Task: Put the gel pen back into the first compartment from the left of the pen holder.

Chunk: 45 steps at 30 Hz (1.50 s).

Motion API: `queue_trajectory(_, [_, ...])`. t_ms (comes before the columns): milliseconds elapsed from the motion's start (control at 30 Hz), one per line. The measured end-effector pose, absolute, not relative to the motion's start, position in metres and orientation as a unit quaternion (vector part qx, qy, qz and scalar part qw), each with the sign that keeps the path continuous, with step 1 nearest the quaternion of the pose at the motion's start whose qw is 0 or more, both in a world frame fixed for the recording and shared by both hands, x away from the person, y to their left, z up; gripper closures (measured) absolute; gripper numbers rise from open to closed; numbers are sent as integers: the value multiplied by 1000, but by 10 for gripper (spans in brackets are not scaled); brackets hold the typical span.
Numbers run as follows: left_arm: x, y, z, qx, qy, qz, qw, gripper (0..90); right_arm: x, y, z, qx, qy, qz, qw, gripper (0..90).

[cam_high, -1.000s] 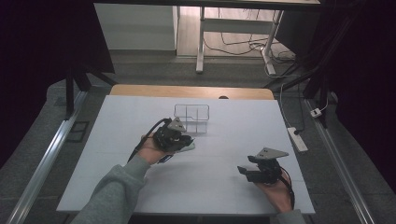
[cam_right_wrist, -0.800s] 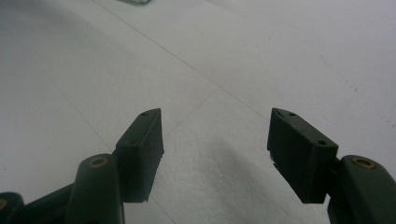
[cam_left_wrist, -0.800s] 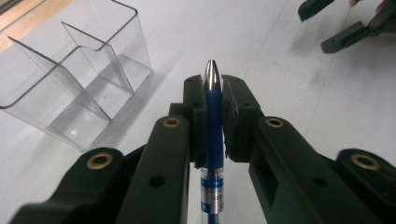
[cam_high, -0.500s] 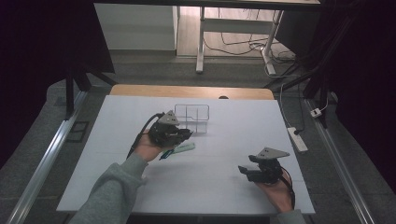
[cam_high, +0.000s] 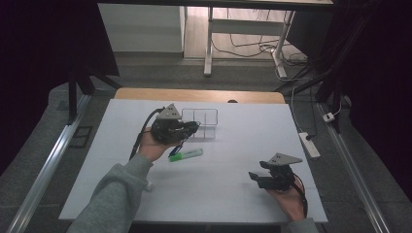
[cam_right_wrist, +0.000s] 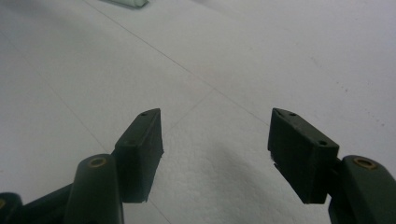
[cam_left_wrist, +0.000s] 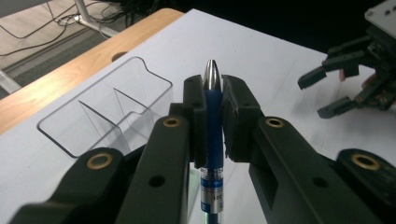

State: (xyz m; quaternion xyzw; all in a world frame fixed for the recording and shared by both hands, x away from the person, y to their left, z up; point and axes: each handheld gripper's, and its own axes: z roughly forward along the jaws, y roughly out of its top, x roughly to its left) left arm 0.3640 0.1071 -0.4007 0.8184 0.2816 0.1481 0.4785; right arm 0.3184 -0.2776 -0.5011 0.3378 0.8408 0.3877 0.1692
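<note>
Jaws of the left gripper (cam_left_wrist: 214,100) clamp a blue pen (cam_left_wrist: 212,121) beside the clear organizer (cam_left_wrist: 100,116); the right gripper (cam_right_wrist: 215,140) stands wide open, holding nothing, over the table (cam_right_wrist: 280,56).

one blue pen (cam_left_wrist: 213,121), one green highlighter (cam_high: 186,155), one clear divided organizer (cam_high: 200,122), two tools

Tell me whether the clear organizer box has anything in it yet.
Empty. The left gripper view shows the clear organizer box with bare compartments; the blue pen is clamped in the left gripper, outside the box.
</note>
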Motion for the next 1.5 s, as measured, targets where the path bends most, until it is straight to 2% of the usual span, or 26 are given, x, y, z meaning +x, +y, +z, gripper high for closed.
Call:
queue_trajectory(600, [382,110,-378,801,289,169,496,800,319,-280,-501,343,838,389,166,351])
queue_trajectory(1500, [411,118,-373,782,315,189,503,799,320,-280,-503,346,841,383,161,345])
